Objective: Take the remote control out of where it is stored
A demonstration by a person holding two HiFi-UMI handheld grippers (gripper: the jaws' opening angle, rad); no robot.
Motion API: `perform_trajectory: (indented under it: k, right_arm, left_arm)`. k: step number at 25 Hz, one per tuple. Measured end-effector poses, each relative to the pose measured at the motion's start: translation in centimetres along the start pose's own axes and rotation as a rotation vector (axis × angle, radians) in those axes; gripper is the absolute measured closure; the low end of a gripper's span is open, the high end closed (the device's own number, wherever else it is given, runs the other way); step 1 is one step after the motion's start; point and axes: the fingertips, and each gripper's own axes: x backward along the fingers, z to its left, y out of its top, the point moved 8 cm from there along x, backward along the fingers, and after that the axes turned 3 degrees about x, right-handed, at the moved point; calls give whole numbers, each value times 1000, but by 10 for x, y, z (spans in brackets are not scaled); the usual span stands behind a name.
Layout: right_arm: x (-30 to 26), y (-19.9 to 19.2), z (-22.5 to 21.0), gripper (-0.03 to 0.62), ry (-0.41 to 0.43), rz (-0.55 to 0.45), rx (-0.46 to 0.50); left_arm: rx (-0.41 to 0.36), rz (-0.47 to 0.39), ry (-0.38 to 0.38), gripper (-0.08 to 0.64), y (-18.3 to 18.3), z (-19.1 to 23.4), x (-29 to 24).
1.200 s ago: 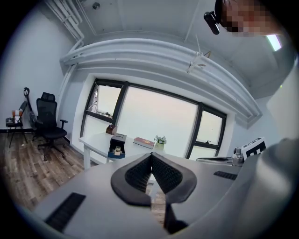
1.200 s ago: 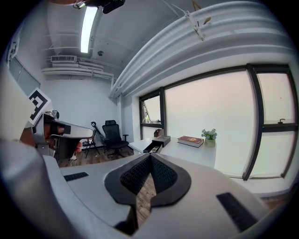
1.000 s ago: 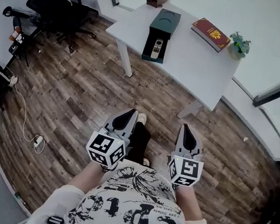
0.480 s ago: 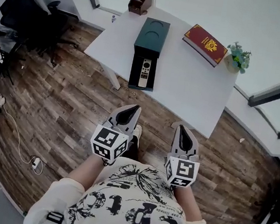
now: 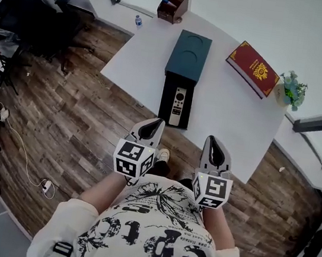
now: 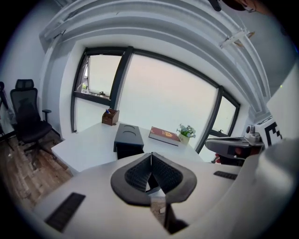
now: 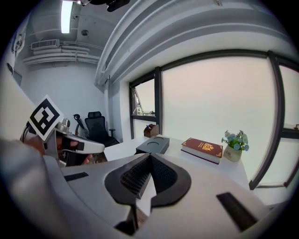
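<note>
Table (image 5: 225, 98) smooth, matt; floor (image 5: 79, 113) wood planks w/ rough grain; box (image 5: 189, 54) matt, smooth.

The left gripper (image 5: 154, 124) and right gripper (image 5: 212, 141) are held out side by side, well apart, both pointing forward and somewhat down. The left's jaws are pressed together, nothing between the fingers. The right's are the same, pads meeting at the tips. Behind each set of fingers sits its marker cube (image 5: 133, 158), and bare forearms (image 5: 101, 198) run back from there. The left seems tilted slightly steeper, though the overhead angle makes that uncertain.
</note>
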Motion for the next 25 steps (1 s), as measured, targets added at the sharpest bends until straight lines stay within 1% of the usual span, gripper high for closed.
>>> perform_trajectory:
  k: [6,8,10,12,16,18,21,25]
  right_arm:
    - [-33,-10,-16,591,38,61,-20]
    - [-44,-12,-26,591,63,76,-23]
    - [-54,-12,-36,591,91,86,-24]
    - [-66,-13,-47,591,125,104,-30]
    - [-86,-18,-66,591,176,140,-15]
    - [-95,-23,-73,591,197,157,-16]
    - [-111,-29,-82,591,236,185,-19]
    - [-130,-29,-95,591,262,197,-15]
  left_arm:
    - [105,78,40,549,-11,11,-38]
    - [129,105,20,549,-17,7,-54]
    - [132,146,9,548,-22,1,-70]
    - [135,175,36,548,-27,-1,-85]
    - [116,200,142,545,-31,1,-107]
    - [102,223,190,493,-34,6,-119]
    - [101,280,231,426,-38,12,-139]
    - [157,356,240,404,-46,19,-160]
